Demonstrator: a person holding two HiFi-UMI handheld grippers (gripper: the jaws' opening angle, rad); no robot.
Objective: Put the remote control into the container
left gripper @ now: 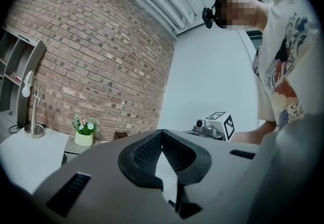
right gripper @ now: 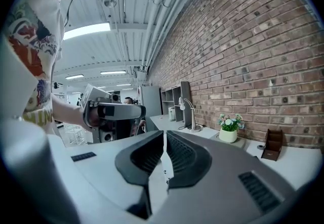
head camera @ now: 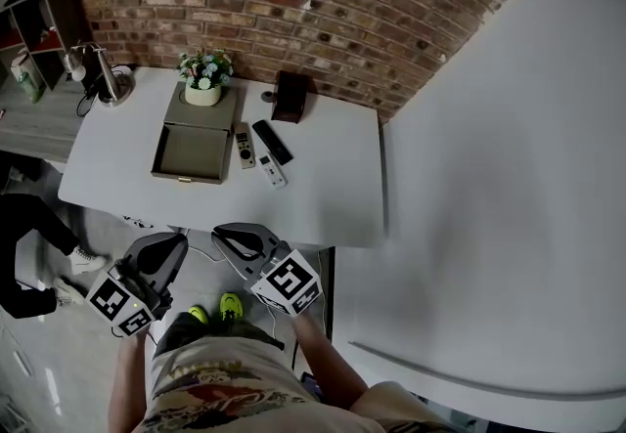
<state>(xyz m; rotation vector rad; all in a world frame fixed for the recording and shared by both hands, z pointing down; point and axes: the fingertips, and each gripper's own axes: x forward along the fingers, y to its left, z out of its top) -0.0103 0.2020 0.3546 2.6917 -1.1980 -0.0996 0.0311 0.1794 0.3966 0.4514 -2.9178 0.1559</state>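
Three remote controls lie side by side on the white table (head camera: 323,187): a grey one (head camera: 244,146), a black one (head camera: 272,142) and a small white one (head camera: 273,172). Just left of them stands the open, shallow grey-brown container (head camera: 192,153), with nothing inside. Both grippers hang in front of the table's near edge, close to the person's body and well short of the remotes. My left gripper (head camera: 172,245) is shut with nothing in it, its jaws meeting at the tips (left gripper: 162,133). My right gripper (head camera: 227,234) is shut and holds nothing (right gripper: 164,136).
A potted flower (head camera: 204,77) stands on the container's raised lid. Behind the remotes is a brown holder (head camera: 290,96). A desk lamp (head camera: 106,79) and a shelf unit (head camera: 39,25) are at the far left. Another person's legs (head camera: 34,226) show on the floor at left.
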